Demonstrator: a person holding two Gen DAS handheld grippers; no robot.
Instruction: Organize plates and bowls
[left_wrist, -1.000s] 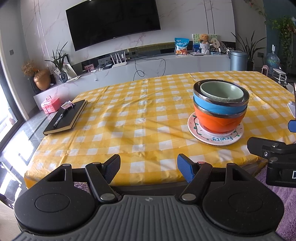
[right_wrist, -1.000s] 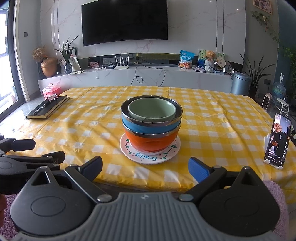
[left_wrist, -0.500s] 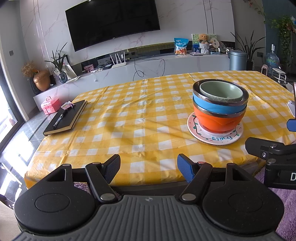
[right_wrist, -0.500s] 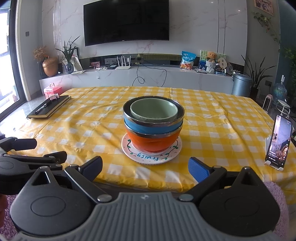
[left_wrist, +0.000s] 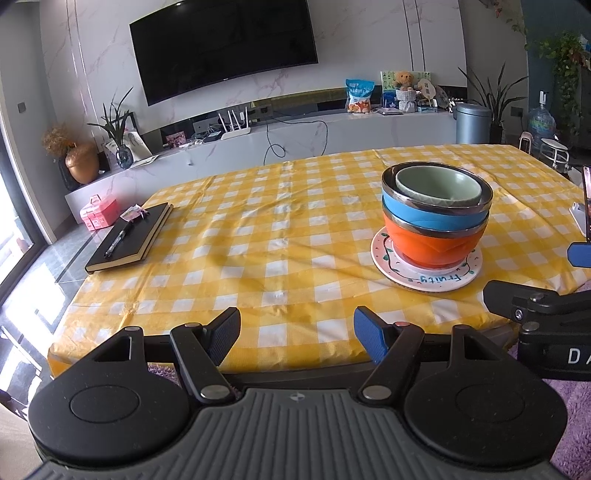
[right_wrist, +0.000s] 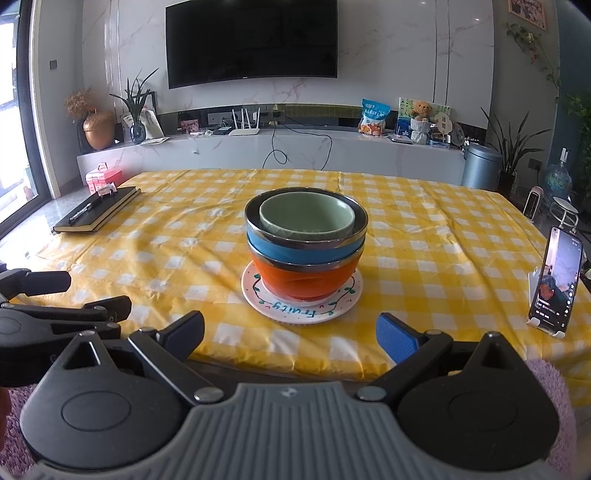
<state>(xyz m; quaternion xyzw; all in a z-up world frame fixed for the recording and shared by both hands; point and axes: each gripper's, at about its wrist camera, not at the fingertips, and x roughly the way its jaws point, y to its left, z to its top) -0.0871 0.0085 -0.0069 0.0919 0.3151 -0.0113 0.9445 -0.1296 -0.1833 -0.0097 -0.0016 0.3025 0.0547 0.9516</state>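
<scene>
From the left wrist view, the left claw (left_wrist: 295, 328) hangs spread and empty at the near edge of the tabletop (left_wrist: 258, 236), much as it did a second ago; the view has hardly shifted, so nothing on the cloth has moved. The stack stands off to its right: a green bowl (left_wrist: 437, 186) nested in a blue bowl (left_wrist: 428, 218), that in an orange bowl (left_wrist: 432, 247), all on a white plate (left_wrist: 424, 275) lettered "Fruity". A black notebook (left_wrist: 129, 238) with a pen lies well apart on the far left.

From the right wrist view, the right claw (right_wrist: 290, 330) is likewise spread wide and holds nothing, and it has drifted only slightly, the stack staying straight ahead near the middle. The bowls sit level and centred on the plate, steel rims showing on the blue and orange ones. A phone (right_wrist: 557, 282) leans on its stand at the right. By my reading the sorting looks finished, and both claws are simply backed off.
</scene>
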